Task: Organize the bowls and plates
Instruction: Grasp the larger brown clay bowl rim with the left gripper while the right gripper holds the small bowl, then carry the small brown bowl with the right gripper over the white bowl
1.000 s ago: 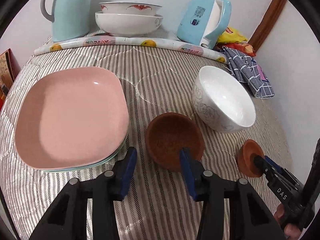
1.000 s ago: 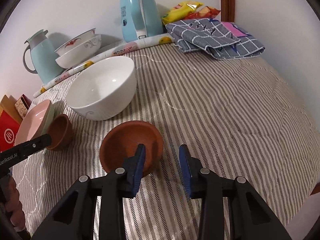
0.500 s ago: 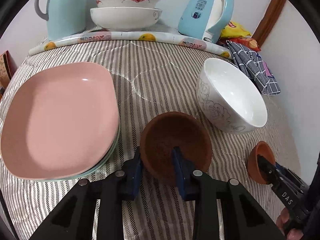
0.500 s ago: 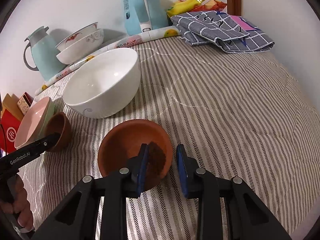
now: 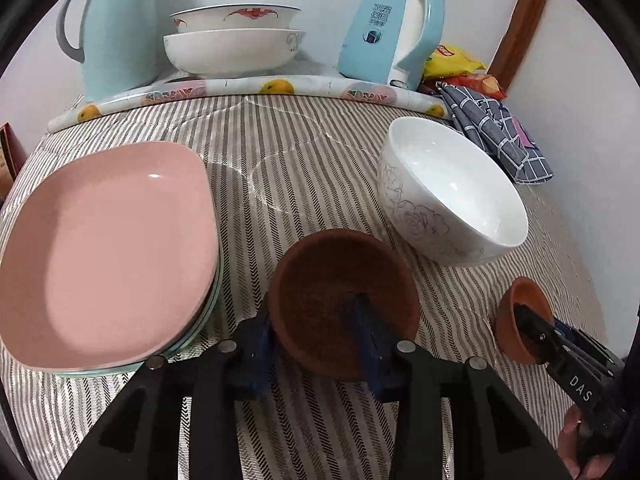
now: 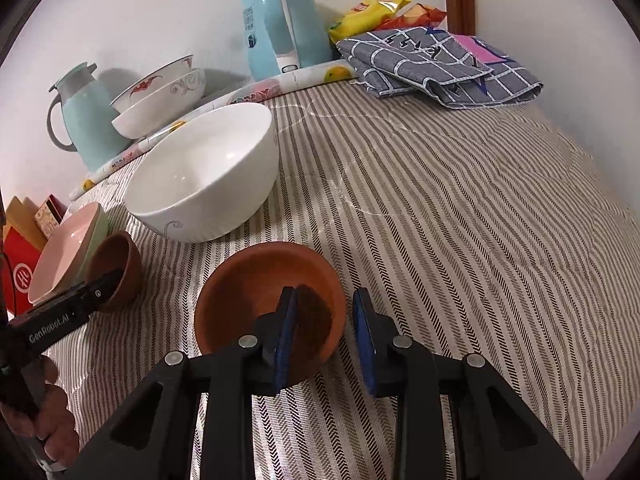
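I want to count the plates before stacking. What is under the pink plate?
A pale green rim shows under the pink plate, so at least one green plate lies beneath it. The pink one covers the rest, so whether more lie below cannot be told.

The near wall of the dark brown bowl (image 5: 344, 292) is hidden behind the blue pads of the left tongs (image 5: 316, 344). A green plate (image 5: 208, 312) under the pink plate (image 5: 108, 248) shows only as a thin rim. In the right wrist view the left pad of the right tongs (image 6: 326, 336) covers part of the orange-brown bowl (image 6: 256, 300), and the red box (image 6: 20, 276) is cut off by the picture's edge. The print on the blue kettle (image 5: 384, 28) is too small to read.
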The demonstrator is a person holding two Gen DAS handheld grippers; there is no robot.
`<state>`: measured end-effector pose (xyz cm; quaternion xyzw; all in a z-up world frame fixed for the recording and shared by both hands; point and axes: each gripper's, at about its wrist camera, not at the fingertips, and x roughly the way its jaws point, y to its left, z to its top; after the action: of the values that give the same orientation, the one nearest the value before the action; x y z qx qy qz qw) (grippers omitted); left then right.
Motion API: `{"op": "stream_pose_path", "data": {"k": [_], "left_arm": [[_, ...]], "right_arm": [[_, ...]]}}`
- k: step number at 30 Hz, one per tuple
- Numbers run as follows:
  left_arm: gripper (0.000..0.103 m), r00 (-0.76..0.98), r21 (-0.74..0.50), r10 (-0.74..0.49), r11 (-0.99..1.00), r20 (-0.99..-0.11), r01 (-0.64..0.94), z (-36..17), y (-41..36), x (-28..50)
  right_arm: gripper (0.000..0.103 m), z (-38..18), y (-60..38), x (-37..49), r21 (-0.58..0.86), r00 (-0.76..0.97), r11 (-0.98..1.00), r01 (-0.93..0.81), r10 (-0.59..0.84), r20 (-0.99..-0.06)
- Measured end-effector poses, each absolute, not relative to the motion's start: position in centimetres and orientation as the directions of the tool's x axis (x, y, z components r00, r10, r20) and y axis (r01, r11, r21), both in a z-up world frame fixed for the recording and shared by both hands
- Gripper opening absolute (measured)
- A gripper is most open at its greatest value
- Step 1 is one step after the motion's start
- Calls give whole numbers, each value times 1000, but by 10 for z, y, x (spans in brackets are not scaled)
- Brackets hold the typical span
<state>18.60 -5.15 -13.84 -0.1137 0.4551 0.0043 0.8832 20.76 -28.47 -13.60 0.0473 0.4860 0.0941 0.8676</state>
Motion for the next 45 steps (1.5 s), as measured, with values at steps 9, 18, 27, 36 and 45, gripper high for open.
{"op": "stream_pose_path", "data": {"k": [9,18,27,36,45], "left_arm": [[34,576,-143,-58,984,-815,-103,-138,-59,188],[12,577,-219,-126,971,-807,-94,-132,-44,188],[9,583,-226,-145,972,-799,-69,-126,-48,187],[9,581,-263,-183,963,-793,-57,-123,-45,184],[9,584,-274,-192,960,-789,-54,-119,-46,180]], "right_arm": [[27,-135,-280,207,135,509,985,-111,173,-843],[12,-129,-280,207,149,509,983,-106,182,-841],[10,-119,-274,205,138,528,982,-128,185,-829],[9,-116,-270,204,141,535,982,-125,186,-824],[9,-109,-272,201,155,543,982,-112,191,-818]]}}
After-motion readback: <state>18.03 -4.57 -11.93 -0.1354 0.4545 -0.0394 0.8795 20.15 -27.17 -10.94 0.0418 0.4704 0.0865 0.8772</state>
